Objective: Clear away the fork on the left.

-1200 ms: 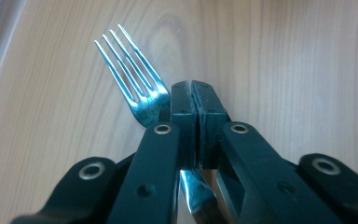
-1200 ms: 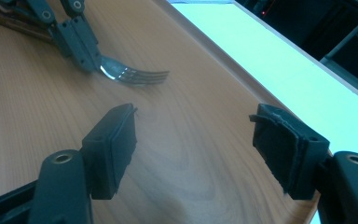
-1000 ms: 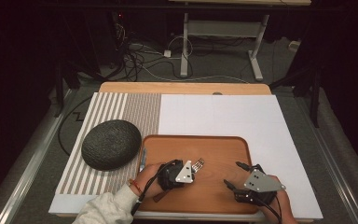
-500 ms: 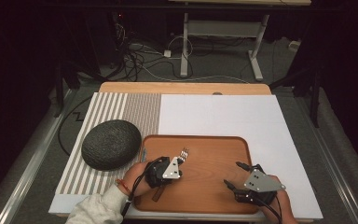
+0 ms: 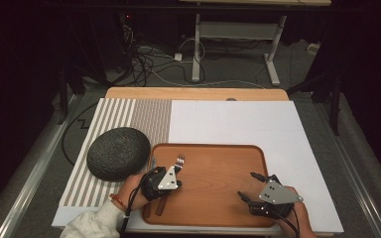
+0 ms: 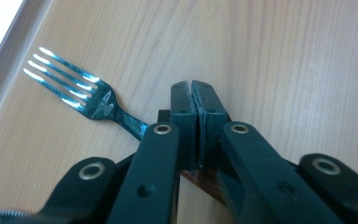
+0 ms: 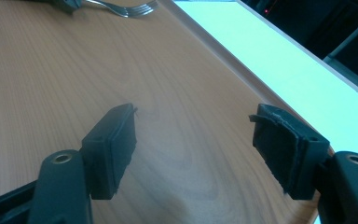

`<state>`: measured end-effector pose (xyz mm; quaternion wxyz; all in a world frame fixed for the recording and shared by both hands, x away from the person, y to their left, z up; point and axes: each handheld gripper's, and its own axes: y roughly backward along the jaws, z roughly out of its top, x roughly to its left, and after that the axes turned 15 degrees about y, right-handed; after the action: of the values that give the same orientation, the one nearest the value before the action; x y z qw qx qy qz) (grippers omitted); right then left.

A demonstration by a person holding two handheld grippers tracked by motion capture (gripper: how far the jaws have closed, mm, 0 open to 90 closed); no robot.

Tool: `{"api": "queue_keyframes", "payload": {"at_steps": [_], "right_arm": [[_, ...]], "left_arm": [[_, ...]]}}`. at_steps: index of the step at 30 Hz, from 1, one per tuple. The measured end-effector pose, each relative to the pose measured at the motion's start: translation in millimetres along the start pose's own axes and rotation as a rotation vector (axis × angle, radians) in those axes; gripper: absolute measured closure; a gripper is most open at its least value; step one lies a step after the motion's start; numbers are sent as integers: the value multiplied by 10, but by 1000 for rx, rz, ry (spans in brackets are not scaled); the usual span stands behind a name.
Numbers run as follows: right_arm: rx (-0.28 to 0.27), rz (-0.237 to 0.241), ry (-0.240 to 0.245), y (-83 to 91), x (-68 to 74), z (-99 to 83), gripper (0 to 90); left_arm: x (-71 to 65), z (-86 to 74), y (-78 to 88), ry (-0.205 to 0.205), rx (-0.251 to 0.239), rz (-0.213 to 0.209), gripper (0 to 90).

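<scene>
Toward the lower left of the wooden tray (image 5: 218, 163) in the high view lies a fork (image 6: 81, 93), tines pointing to the upper part of the frame and its dark handle running down under the left tongs (image 5: 171, 178). From the left gripper view those tongs are pressed fully together over the handle, which passes beneath them; whether the handle is truly pinched between the pads I cannot tell, though it looks held. At the tray's lower right the right tongs (image 7: 200, 149) hang wide apart with nothing between them, just above bare wood. Left of the tray a dark round stone-like object (image 5: 118, 152) sits on the striped mat (image 5: 109, 119) on the tabletop. The step in hand seems to be carrying or dragging the fork; next it needs a steady lift clear of the tray rim.
</scene>
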<state>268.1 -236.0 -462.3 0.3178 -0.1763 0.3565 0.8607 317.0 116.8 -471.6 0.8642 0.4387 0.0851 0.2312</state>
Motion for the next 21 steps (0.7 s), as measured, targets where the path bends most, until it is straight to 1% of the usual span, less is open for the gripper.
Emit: {"api": "queue_keyframes", "payload": {"at_steps": [7,21], "right_arm": [[1,0,1,1,1,3,303],[-4,-2,4,11,0,7,303]], "left_arm": [[14,-82,51,19,-4,6,855],[25,-205,128,44,-10,12,855]]}}
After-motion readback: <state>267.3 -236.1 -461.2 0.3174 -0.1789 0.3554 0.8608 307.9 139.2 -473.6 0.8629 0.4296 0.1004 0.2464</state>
